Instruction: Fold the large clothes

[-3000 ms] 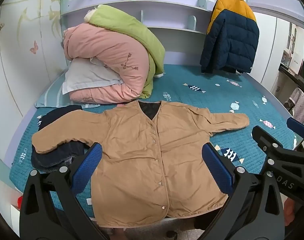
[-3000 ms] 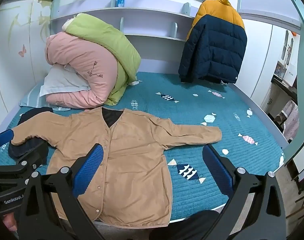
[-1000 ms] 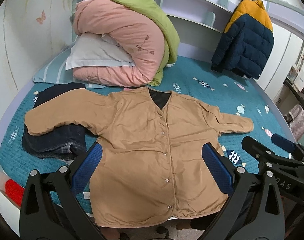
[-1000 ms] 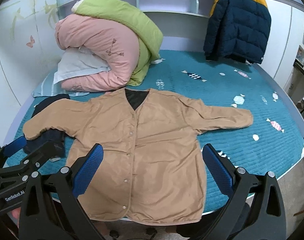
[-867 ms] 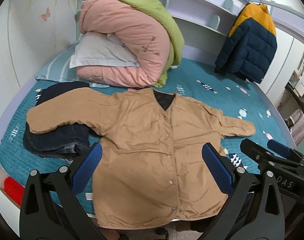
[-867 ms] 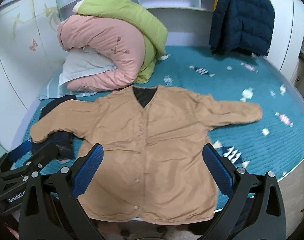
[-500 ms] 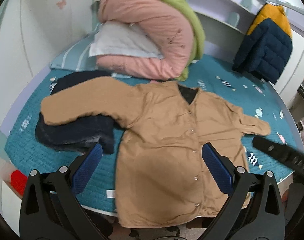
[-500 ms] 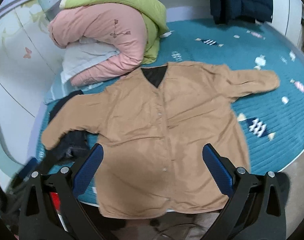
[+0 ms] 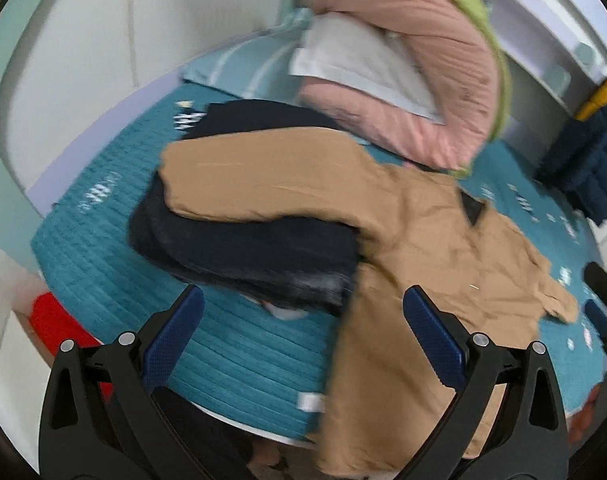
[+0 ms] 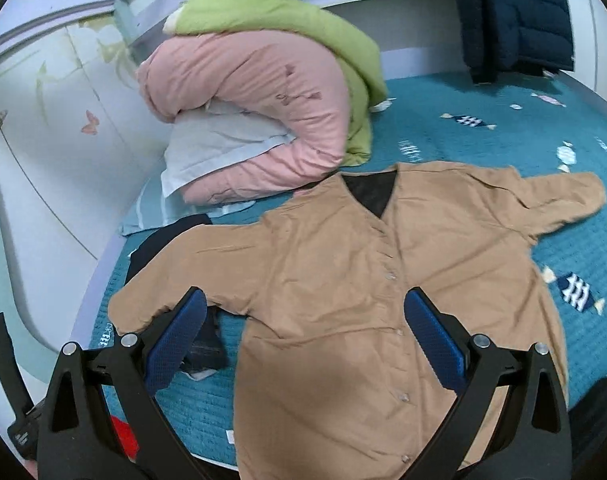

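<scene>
A tan buttoned jacket lies flat and face up on the teal bed cover, both sleeves spread out. Its left sleeve rests on a pile of dark folded clothes. My left gripper hangs open above the bed's near edge, just in front of that pile, holding nothing. My right gripper hovers open over the jacket's lower left half, also holding nothing. The left view is blurred. The hem hangs over the bed edge.
Pink and green quilts and a white pillow are heaped at the bed's head. A navy and yellow puffer jacket hangs at the far right. Something red sits below the bed's near edge. A white wall bounds the left side.
Both grippers have swung left and come closer to the bed. The left view now centres on the dark pile and the left sleeve. The jacket lies as before.
</scene>
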Motion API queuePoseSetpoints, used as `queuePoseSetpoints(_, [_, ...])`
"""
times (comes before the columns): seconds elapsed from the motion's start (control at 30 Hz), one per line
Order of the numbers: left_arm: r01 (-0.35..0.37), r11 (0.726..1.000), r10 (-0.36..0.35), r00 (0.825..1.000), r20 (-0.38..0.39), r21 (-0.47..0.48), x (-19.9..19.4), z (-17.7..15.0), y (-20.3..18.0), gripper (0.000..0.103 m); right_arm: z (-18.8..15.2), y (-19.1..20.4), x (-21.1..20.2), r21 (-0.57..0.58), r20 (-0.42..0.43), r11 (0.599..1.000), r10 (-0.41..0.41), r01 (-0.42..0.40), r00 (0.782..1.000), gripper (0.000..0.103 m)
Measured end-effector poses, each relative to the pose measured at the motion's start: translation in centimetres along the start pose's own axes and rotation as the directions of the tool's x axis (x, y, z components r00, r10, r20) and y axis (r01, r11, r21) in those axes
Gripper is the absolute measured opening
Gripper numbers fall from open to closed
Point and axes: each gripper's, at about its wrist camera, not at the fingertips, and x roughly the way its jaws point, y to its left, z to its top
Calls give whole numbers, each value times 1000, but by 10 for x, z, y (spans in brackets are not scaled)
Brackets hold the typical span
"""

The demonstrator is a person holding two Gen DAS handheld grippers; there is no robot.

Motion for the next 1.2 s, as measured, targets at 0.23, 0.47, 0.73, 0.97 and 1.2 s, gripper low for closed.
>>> queuePoseSetpoints(0.23, [74, 983, -78, 997, -18, -168, 36, 32, 57, 99, 6, 36, 67, -210, -119, 977, -4, -22, 993, 72])
queuePoseSetpoints(0.47, [139, 940, -181, 977, -111, -311, 87, 59, 93, 59, 8, 54, 133, -301, -212, 954, -64, -3, 975, 36])
queuePoseSetpoints(0.73, [96, 891, -190, 966, -174, -444, 124, 66, 121, 57, 13, 68, 187, -324, -317, 943, -33, -75, 948, 22])
queuePoseSetpoints(0.97, [132, 797, -296, 936, -190, -590, 155, 62, 150, 59, 10, 76, 239, -293, -433, 950, -30, -109, 901, 20])
queuePoseSetpoints(1.2, [113, 779, -293, 935, -198, -616, 175, 57, 160, 14, -19, 66, 308, -222, -558, 969, -35, -109, 829, 18])
